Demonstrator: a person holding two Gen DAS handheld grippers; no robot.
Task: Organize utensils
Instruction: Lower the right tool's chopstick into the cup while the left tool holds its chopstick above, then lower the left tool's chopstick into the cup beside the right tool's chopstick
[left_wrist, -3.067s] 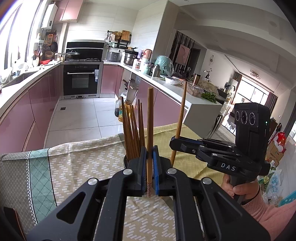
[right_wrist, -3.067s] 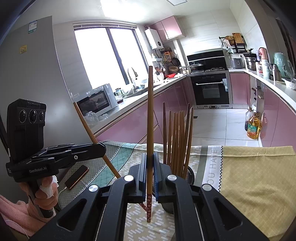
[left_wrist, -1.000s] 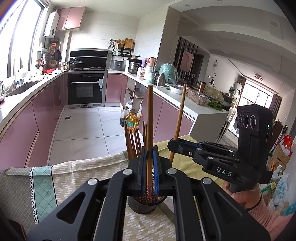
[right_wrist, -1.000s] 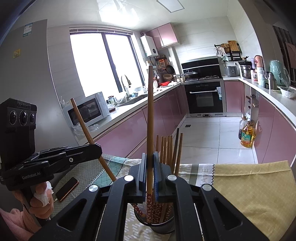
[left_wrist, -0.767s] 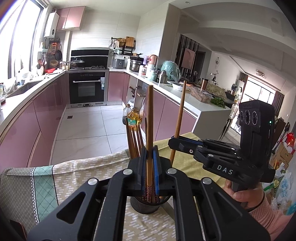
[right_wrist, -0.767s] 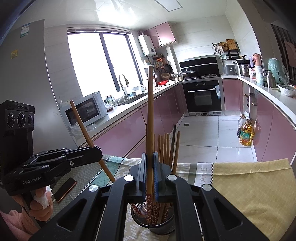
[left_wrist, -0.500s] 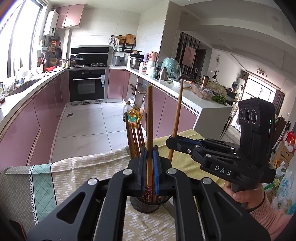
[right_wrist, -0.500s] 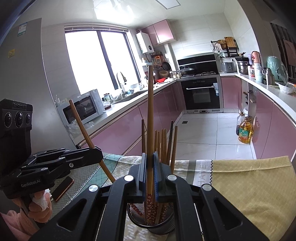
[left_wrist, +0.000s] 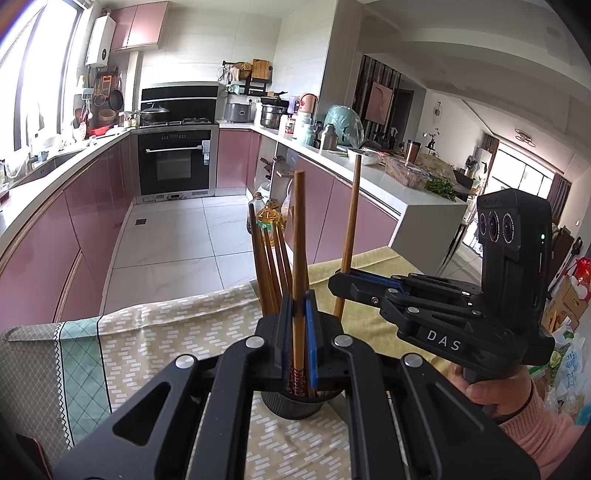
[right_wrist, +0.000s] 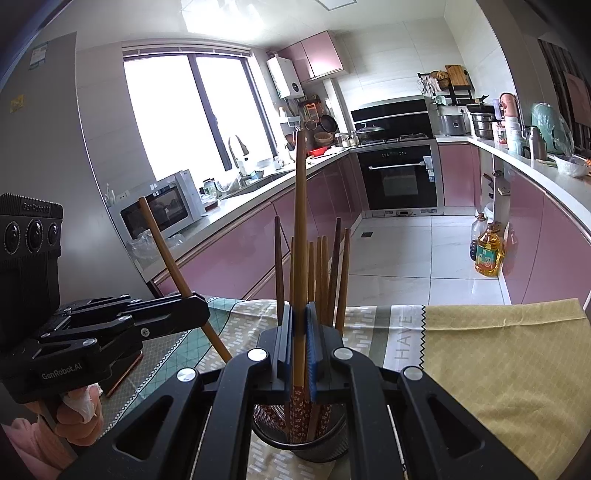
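pink-cabinet kitchen behind, cloth-covered bench below: left tongs and right tongs each pinch one upright chopstick, tips in the black mesh holder among other chopsticks.

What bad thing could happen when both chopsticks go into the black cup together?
The mesh cup already holds a crowd of chopsticks, so a new tip could catch on them instead of sliding in. The left gripper holds its chopstick tilted, so it might hit the rim and tip the cup. The right gripper works close beside it, so the two could bump.
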